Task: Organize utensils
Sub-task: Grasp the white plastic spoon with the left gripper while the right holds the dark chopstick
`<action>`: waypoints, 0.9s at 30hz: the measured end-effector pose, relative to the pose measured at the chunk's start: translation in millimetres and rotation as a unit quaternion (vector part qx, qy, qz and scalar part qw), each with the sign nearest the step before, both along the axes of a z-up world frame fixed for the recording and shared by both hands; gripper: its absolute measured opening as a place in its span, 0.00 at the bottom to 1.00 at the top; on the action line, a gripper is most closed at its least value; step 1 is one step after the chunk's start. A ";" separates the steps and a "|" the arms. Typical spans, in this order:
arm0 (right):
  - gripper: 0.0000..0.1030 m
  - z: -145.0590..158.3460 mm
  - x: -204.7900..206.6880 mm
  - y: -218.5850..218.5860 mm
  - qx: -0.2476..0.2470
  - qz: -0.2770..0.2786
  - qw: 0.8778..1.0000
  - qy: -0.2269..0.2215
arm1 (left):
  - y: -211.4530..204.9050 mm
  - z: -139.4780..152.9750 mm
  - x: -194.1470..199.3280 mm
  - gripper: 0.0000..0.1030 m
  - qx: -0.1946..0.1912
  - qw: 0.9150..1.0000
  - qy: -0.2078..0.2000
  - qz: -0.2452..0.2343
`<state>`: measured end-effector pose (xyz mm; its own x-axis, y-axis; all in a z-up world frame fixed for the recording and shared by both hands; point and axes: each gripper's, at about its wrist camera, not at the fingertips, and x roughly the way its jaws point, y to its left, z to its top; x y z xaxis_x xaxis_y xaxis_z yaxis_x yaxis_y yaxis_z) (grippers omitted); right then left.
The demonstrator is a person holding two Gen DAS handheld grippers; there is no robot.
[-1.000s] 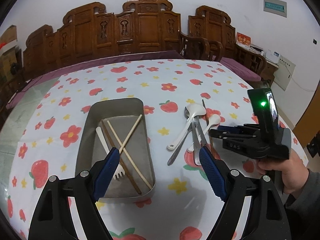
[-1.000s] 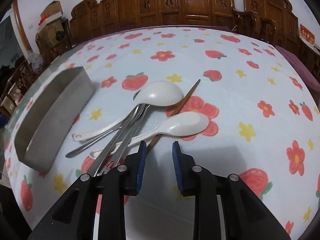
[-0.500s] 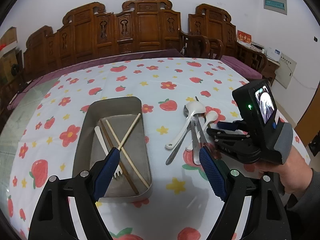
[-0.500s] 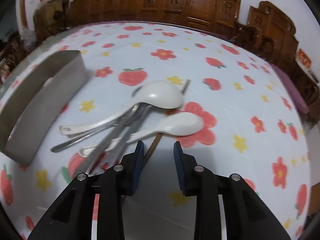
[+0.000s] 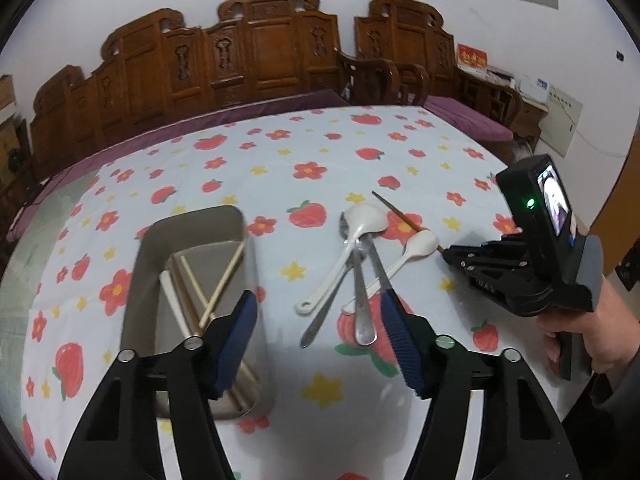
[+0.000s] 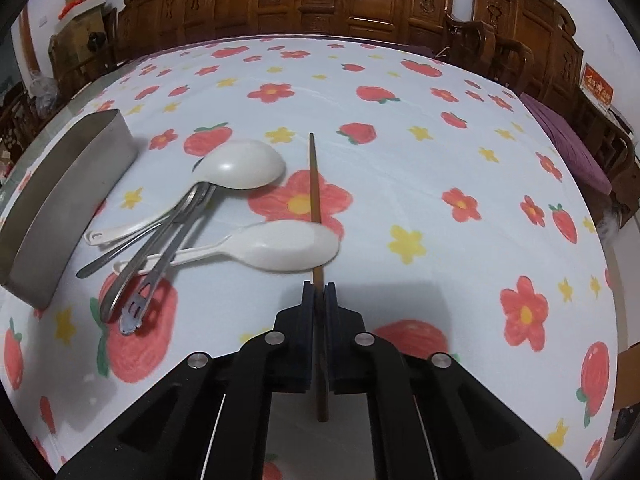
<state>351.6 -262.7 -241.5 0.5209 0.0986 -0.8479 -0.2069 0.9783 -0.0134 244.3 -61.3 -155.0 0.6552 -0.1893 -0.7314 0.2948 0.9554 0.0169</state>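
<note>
My right gripper (image 6: 319, 292) is shut on a brown chopstick (image 6: 313, 184). The stick's far end lies on the cloth under a white spoon (image 6: 288, 246). A larger white spoon (image 6: 240, 164) rests on metal utensils (image 6: 160, 248) to the left. In the left wrist view, my left gripper (image 5: 320, 332) hovers over the handles of those metal utensils (image 5: 362, 304). Its jaws are closing and the blue pads (image 5: 236, 340) press on nothing. The right gripper (image 5: 448, 250) sits at the right, held by a hand. A steel tray (image 5: 148, 264) holds light chopsticks (image 5: 224, 284) and a white fork.
The table wears a white cloth (image 6: 400, 120) printed with strawberries and flowers. Carved wooden chairs (image 5: 264, 52) line the far side. The steel tray (image 6: 60, 200) stands left of the utensil pile. The table edge drops off at the right.
The right gripper's jaws have closed on the brown chopstick, which now lines up with the fingers. The left gripper's jaws have narrowed and it has drifted right, over the utensil pile.
</note>
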 end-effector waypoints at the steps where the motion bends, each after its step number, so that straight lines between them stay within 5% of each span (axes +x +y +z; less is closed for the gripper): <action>1: 0.06 1.1 0.1 -3.1 0.002 -0.002 1.000 -0.001 | -3.3 -1.4 3.7 0.53 0.003 1.000 0.003 -0.003; 27: 0.06 33.3 2.0 -43.6 0.075 -0.012 0.997 -0.035 | -54.1 -71.0 98.7 0.25 0.080 0.990 0.110 -0.021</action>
